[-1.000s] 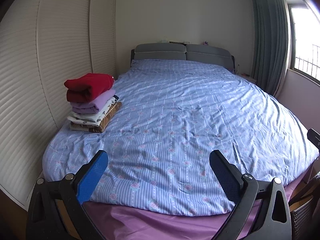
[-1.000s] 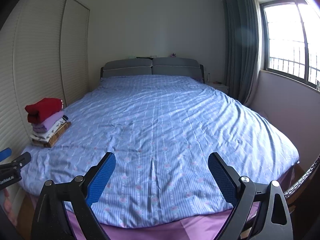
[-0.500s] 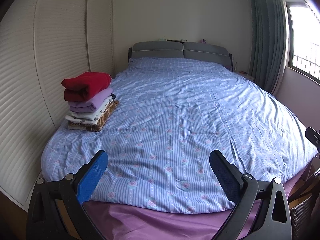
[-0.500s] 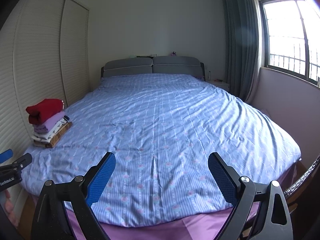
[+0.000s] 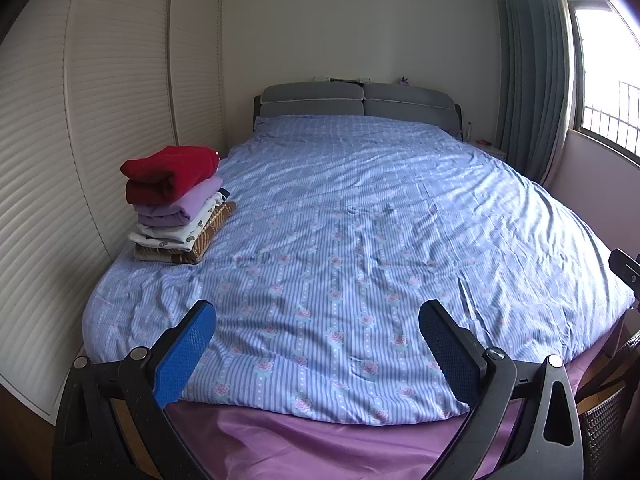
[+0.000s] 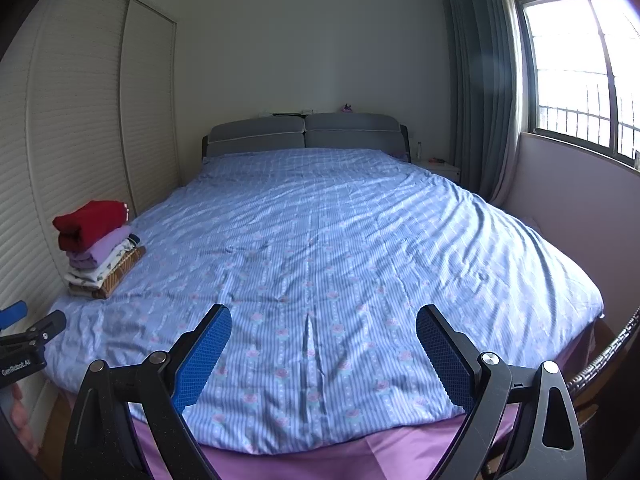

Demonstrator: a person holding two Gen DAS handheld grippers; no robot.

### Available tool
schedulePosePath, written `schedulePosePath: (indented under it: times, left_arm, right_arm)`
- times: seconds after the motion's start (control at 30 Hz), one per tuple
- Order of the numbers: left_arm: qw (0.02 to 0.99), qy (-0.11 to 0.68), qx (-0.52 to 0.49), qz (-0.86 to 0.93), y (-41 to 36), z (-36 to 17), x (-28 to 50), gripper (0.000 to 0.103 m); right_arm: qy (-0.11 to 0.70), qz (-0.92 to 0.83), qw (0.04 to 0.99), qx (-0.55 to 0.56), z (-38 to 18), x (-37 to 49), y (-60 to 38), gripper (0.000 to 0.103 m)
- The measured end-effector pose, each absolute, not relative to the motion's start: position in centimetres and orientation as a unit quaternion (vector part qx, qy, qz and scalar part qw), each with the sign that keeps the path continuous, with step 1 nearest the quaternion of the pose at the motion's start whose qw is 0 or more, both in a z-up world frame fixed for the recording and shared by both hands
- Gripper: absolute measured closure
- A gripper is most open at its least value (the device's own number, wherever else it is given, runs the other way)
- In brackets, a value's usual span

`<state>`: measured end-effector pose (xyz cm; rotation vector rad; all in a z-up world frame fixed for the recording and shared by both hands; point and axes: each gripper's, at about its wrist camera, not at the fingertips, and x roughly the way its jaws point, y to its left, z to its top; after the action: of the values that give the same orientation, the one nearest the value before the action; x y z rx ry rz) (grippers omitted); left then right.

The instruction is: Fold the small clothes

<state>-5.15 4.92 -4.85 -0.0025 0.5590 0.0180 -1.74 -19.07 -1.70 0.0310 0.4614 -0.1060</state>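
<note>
A stack of folded clothes (image 5: 176, 208) rests on the left side of the bed, with a red garment on top, then lilac, white patterned and brown ones below. The same stack (image 6: 98, 248) shows at the left in the right wrist view. My left gripper (image 5: 318, 320) is open and empty, held off the foot of the bed. My right gripper (image 6: 323, 326) is open and empty too, over the foot edge. The left gripper's tip (image 6: 28, 332) pokes into the right wrist view at the far left. No unfolded garment shows on the bed.
The bed carries a blue striped floral duvet (image 5: 360, 220) over a purple sheet (image 5: 320, 440). White louvred wardrobe doors (image 5: 60, 160) line the left wall. Grey curtains (image 6: 480, 100) and a window (image 6: 580, 80) are at the right. A dark wicker basket (image 5: 604, 420) sits at the lower right.
Both grippers have drawn back and risen slightly from the bed, so more purple sheet shows below the duvet. Both stay open. The stack of clothes has not moved.
</note>
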Motion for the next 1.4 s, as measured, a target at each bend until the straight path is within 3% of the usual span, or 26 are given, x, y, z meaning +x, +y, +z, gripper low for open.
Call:
schedulePosePath:
  times: [1.4]
  left_arm:
    - [0.962,0.273,0.003,0.000,5.14,-4.60,-5.21,0.000]
  right_arm:
    - [0.229,-0.050,0.972,0.024,-1.49,-1.82,-18.76,0.009]
